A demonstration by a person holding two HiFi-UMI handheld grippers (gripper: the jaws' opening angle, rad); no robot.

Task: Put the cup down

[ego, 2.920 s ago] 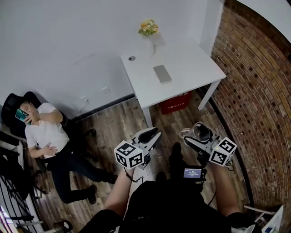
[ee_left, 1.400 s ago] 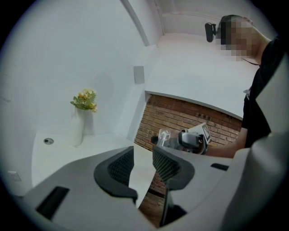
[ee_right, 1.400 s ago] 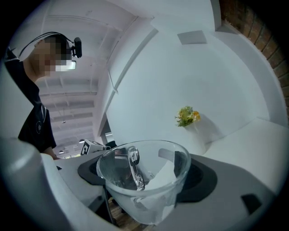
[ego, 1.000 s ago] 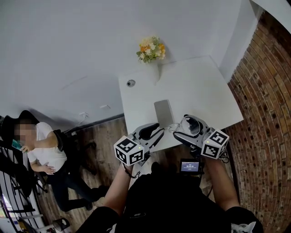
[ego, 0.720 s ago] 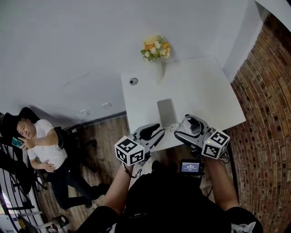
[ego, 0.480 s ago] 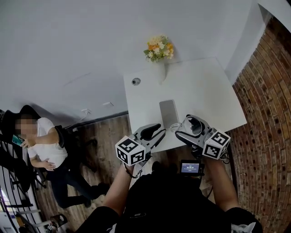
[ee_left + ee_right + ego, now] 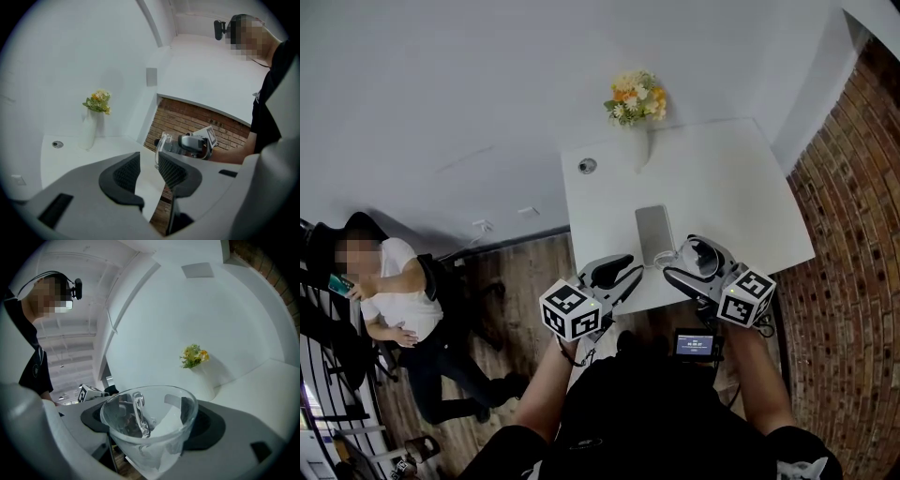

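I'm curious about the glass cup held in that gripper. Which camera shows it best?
The right gripper view: the glass cup fills the foreground, handle visible, clamped in the right gripper. The head view shows it small from above; the left gripper view shows only part of it, side-on.

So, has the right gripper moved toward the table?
Yes. From over the floor, the right gripper and cup have come forward to the near edge of the table.

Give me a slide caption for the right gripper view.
Right gripper holding a clear glass cup beside the white table, flower vase in the background.
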